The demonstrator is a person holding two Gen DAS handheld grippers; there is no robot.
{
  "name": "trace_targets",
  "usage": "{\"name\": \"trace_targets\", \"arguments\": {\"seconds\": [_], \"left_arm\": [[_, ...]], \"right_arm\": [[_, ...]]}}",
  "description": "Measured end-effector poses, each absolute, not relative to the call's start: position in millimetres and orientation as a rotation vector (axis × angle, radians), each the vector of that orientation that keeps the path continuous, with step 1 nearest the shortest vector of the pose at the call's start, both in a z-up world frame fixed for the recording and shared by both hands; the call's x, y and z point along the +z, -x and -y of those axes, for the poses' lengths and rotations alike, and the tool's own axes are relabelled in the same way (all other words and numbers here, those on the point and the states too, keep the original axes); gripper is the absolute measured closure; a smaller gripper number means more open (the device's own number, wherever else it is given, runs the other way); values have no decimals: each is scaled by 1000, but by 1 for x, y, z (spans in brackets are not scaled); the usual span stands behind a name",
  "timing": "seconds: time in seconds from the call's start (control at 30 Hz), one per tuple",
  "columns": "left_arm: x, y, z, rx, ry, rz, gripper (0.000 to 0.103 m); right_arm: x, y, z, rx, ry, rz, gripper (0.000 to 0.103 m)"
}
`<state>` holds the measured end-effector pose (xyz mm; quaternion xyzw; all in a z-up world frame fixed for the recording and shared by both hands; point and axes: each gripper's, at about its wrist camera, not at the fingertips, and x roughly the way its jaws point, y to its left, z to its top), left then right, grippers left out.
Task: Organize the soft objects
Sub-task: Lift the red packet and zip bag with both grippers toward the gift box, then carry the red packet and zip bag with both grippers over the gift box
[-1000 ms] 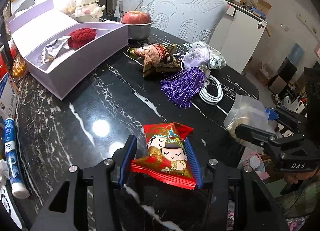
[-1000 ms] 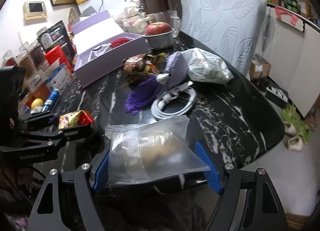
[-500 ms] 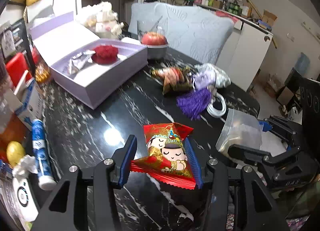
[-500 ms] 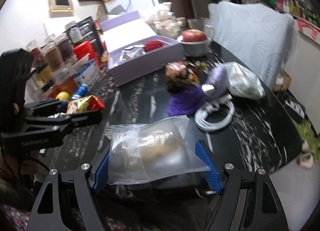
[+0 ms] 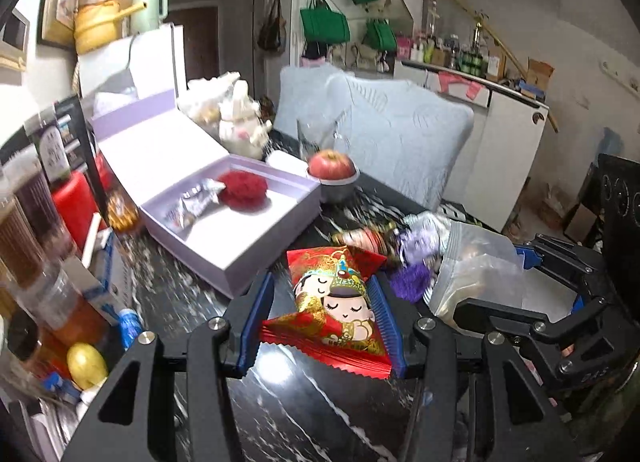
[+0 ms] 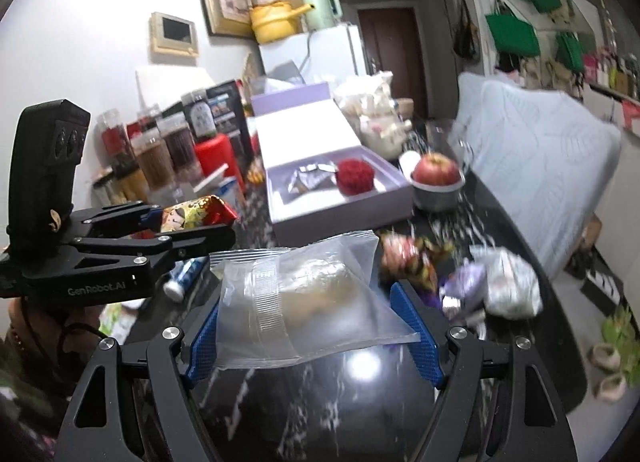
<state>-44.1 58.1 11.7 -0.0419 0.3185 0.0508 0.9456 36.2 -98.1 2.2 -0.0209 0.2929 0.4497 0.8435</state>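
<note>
The left gripper clamps a red cartoon-printed packet between its blue fingers, long axis running forward toward the open lavender box. The right gripper grips a clear, crinkled zip bag with a pale lump inside, lying crosswise above the black marble worktop.

Red foil packet with cartoon faces sits clamped between blue pads, raised above the black marble table. Clear zip bag with pale lumpy contents likewise clamped. Red pompom and silver wrapper lie inside the open lavender box.
</note>
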Motion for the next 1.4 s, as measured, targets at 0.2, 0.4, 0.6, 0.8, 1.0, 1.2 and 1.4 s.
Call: {"name": "trace_targets", "arguments": {"seconds": [0.2, 0.4, 0.6, 0.8, 1.0, 1.2, 1.4], "left_arm": [[36, 39, -71, 130, 61, -585, 54], [58, 29, -90, 160, 41, -527, 54], [71, 8, -116, 192, 52, -478, 54], [84, -18, -139, 216, 57, -435, 54], [101, -43, -158, 246, 34, -396, 54], [108, -69, -183, 298, 49, -410, 54], [103, -94, -204, 352, 48, -447, 54]], "right_arm": [[28, -50, 85, 961, 54, -560, 24], [51, -70, 71, 972, 67, -504, 24], [69, -101, 46, 971, 78, -468, 24], [91, -134, 19, 961, 95, -427, 24], [111, -166, -8, 956, 97, -402, 24], [121, -196, -41, 951, 126, -417, 24], [115, -222, -74, 959, 152, -496, 24]]}}
